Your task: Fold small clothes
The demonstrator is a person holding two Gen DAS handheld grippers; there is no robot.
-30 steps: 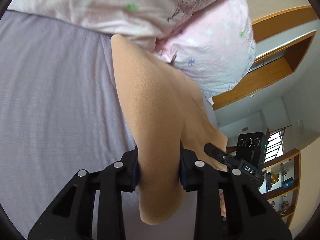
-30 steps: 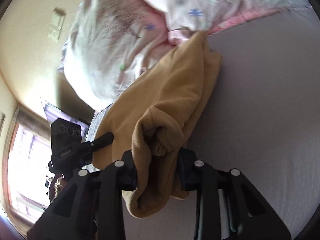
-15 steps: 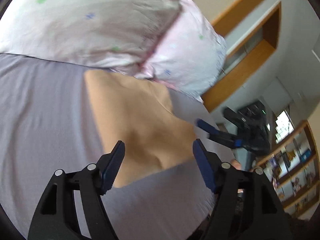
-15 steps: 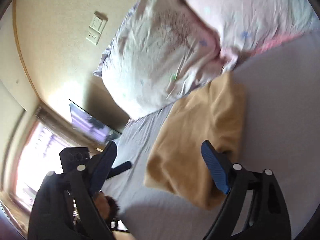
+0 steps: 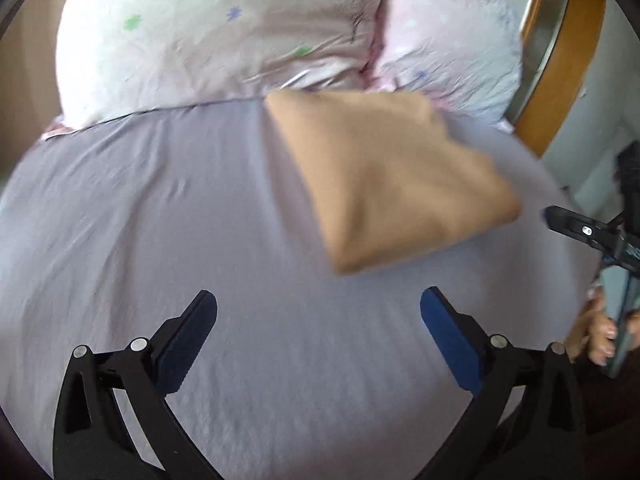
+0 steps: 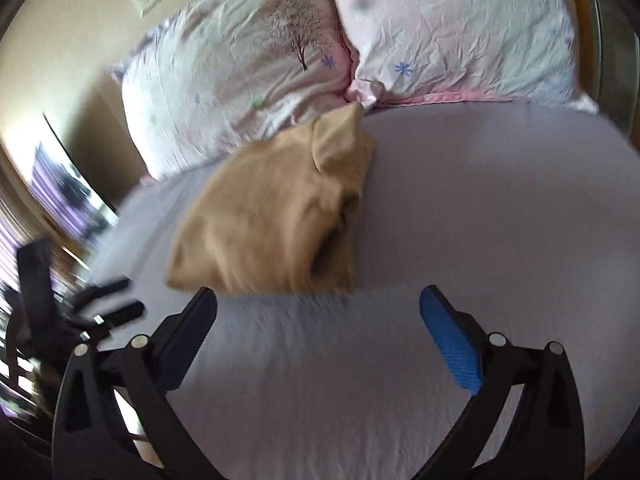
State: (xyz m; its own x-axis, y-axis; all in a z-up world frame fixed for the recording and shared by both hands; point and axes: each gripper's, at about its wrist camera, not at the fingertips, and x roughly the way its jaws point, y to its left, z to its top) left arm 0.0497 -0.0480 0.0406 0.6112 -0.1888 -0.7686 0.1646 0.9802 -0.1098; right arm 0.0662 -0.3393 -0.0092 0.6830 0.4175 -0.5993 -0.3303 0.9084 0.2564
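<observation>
- Low in the left wrist view, left gripper [image 5: 318,330]: black arms, blue pads [image 5: 450,338] spread wide, nothing between them, only smooth lavender-grey bedsheet [image 5: 160,220] beneath.
- Low in the right wrist view, right gripper [image 6: 318,330]: likewise spread wide and empty-handed, blue pads [image 6: 452,344] hovering over the same sheet [image 6: 480,220].
- At the right edge of the left wrist view, a black finger of the right gripper, with part of a hand [image 5: 596,336] lower down.
- Just past the gripper tips in the right wrist view, centre-left of the frame: tan, soft fleece garment [image 6: 276,216], folded into a compact bundle, resting on the sheet, apart from both pads; layered edges and a dark opening along its right side, a pointed flap sticking up at the far end.
- Upper right of centre in the left wrist view: same garment [image 5: 392,176], a smooth rough rectangle lying diagonally, edges blurred.
- Far corner of the garment touching the seam between two pale pink crinkled pillows [image 5: 224,36] [image 6: 248,68] printed with small stars and a tree.
- Beyond, upper right of the left wrist view: curved wooden headboard edge [image 5: 576,52].
</observation>
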